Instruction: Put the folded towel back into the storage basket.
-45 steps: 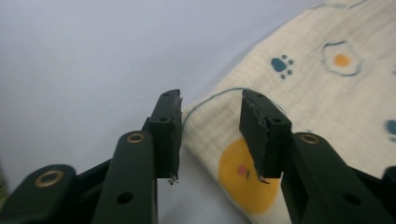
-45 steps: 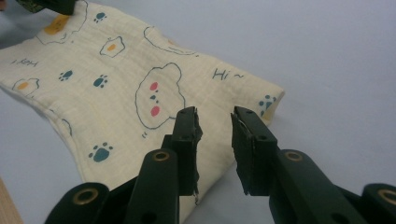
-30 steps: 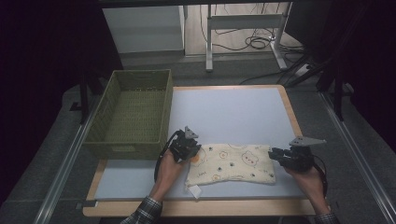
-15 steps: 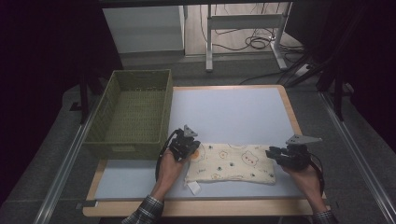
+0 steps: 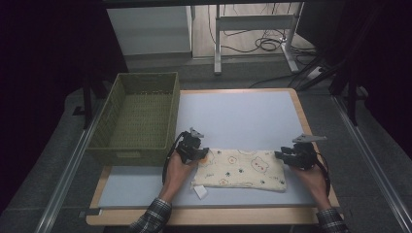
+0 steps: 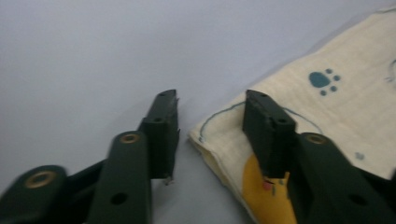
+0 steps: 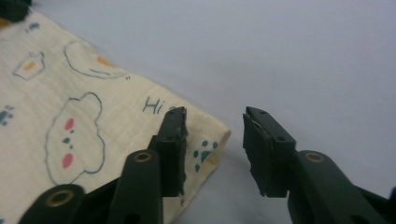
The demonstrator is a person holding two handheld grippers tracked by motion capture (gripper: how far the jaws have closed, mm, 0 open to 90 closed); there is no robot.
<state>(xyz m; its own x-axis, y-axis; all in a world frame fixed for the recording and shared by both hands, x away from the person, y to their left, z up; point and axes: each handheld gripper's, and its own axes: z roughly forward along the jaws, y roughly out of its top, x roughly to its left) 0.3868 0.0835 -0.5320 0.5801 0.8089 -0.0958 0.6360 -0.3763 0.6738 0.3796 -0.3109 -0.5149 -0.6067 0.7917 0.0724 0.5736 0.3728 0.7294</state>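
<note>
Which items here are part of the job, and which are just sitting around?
In the job: folded bear-print cloth; left gripper and right gripper, both open, each at a far corner of it.

Lying about: green wicker basket; table.

On the cream cotton cloth with printed bears and paw marks [image 7: 93,121] I can read one word — "Hi", written in dark blue letters near its corner, just beside the bear outline with pink cheeks. I find no other readable text there.
</note>
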